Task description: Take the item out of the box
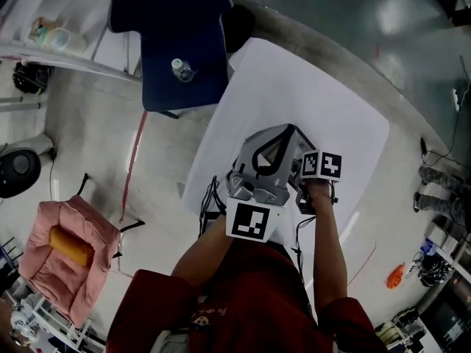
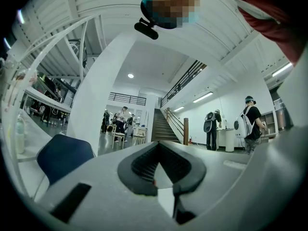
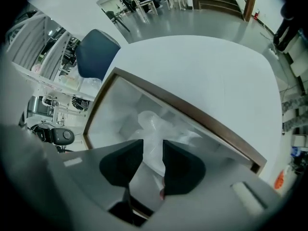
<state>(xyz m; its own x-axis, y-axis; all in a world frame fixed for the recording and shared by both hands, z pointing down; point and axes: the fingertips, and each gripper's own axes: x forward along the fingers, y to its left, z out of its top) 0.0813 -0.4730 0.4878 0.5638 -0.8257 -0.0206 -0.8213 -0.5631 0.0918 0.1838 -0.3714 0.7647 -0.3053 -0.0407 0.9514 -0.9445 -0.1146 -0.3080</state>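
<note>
Item (image 3: 151, 126): crumpled whitish clear plastic bag, lying inside the box (image 3: 192, 110), which has a brown rim and white interior. Right gripper (image 3: 152, 149) is over the box, jaws a narrow gap apart, bag showing through the gap, contact unclear. Left gripper (image 2: 158, 146) jaws tip to tip, empty, aimed away from the box

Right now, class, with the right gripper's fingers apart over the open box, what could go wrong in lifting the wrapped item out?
1. The item is loosely bagged in clear plastic; the fingers of the right gripper might pinch only plastic, which could slip or tear.
2. The left gripper points away from the box, fingers together, so nothing steadies it; it might rise with the item.
</note>
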